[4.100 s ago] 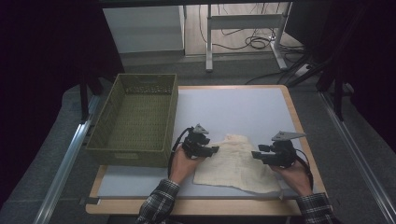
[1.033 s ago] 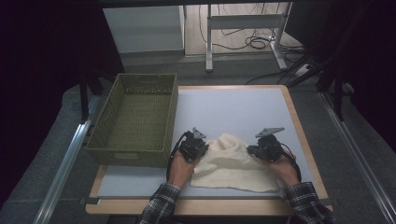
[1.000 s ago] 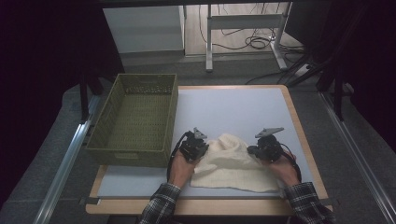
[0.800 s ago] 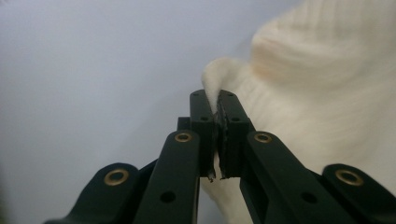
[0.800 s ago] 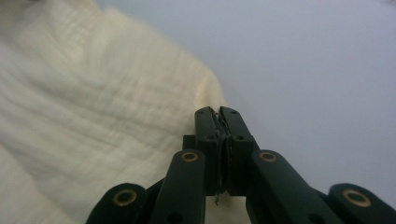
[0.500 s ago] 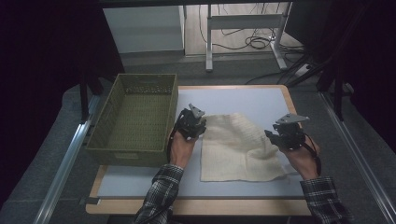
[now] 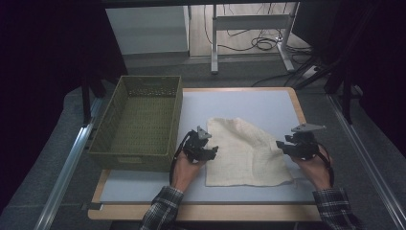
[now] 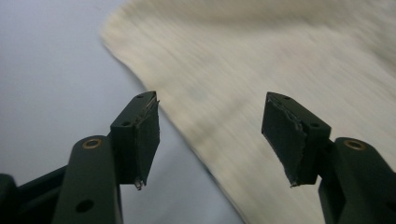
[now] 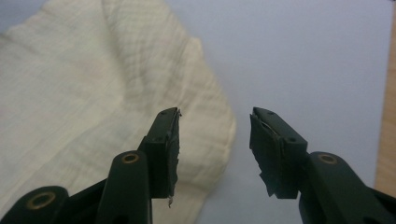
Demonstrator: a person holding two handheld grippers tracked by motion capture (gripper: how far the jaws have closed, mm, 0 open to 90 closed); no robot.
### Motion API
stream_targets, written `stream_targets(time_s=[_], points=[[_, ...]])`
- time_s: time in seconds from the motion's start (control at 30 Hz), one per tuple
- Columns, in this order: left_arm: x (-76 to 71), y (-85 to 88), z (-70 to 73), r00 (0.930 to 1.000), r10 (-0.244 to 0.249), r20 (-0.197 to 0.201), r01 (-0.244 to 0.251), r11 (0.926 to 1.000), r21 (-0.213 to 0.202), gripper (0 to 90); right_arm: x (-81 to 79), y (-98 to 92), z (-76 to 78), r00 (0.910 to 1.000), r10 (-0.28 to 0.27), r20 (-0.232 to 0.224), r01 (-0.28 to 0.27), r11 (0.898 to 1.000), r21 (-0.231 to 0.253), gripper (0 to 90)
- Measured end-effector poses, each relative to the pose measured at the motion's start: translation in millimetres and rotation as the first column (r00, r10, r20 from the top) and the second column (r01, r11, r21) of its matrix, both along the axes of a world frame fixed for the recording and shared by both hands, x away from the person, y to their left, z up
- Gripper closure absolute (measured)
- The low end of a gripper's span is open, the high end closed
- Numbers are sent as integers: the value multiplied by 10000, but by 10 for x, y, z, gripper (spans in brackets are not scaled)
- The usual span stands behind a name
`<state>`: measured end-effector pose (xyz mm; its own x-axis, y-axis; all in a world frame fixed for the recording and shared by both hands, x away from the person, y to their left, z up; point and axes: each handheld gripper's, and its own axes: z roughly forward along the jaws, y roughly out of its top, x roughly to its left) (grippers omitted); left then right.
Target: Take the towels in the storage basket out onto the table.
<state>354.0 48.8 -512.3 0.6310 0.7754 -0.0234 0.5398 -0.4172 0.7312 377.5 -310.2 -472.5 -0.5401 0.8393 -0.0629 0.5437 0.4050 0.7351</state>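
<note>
Sitting left of the cream cloth (image 7: 244,153), green basket (image 7: 139,120), hollow bare.

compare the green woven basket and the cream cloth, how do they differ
The green woven plastic basket is a deep, rigid, walled box; the cream woven cloth lies flat and limp with soft creases. The basket sits at the table's left edge, the cloth nearer the middle, between both grippers. Both rest on the pale table.
</note>
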Motion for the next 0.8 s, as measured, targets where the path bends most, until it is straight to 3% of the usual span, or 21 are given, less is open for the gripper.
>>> stream_targets(time_s=[0.1, 0.13, 0.2, 0.23, 0.27, 0.4, 0.43, 0.5, 0.6, 0.67, 0.7, 0.77, 0.8], points=[[-221, 81, -63, 9984, -488, -270, 483, 9987, -163, 399, -166, -47, -77, 9990, 257, -355, -250, 9995, 215, 548], [-221, 81, -63, 9984, -488, -270, 483, 9987, -163, 401, -166, -47, -77, 9990, 257, -355, -250, 9995, 215, 548], [-409, 162, -84, 9957, -844, -386, 822, 9952, -536, 413, -312, -110, -164, 9967, 389, -714, -361, 9986, 395, 561], [-409, 162, -84, 9957, -844, -386, 822, 9952, -536, 421, -312, -110, -164, 9967, 389, -714, -361, 9986, 395, 561], [-498, 194, -94, 9943, -988, -393, 964, 9937, -576, 429, -439, -164, -232, 9950, 466, -886, -428, 9981, 441, 576], [-619, 213, -118, 9912, -1232, -490, 1205, 9912, -555, 446, -589, -237, -294, 9923, 526, -1124, -463, 9972, 582, 604], [-668, 210, -121, 9896, -1356, -488, 1326, 9893, -613, 452, -700, -300, -318, 9916, 526, -1185, -445, 9965, 701, 613], [-741, 170, -142, 9871, -1539, -447, 1517, 9873, -477, 452, -767, -345, -324, 9905, 560, -1259, -454, 9953, 854, 613], [-761, 75, -232, 9853, -1648, -441, 1655, 9861, 139, 473, -840, -373, -362, 9878, 596, -1439, -470, 9949, 894, 598], [-777, 58, -261, 9861, -1634, -302, 1628, 9864, -227, 567, -867, -352, -417, 9875, 619, -1446, -516, 9959, 741, 602], [-787, 45, -258, 9873, -1563, -266, 1560, 9877, -144, 591, -881, -343, -427, 9898, 586, -1295, -493, 9960, 742, 622], [-800, 28, -253, 9880, -1530, -214, 1529, 9882, -42, 740, -900, -325, -418, 9918, 353, -1230, -297, 9985, 469, 781], [-810, 14, -249, 9858, -1668, -186, 1669, 9860, 22, 740, -900, -325, -418, 9918, 353, -1230, -297, 9985, 469, 781]])
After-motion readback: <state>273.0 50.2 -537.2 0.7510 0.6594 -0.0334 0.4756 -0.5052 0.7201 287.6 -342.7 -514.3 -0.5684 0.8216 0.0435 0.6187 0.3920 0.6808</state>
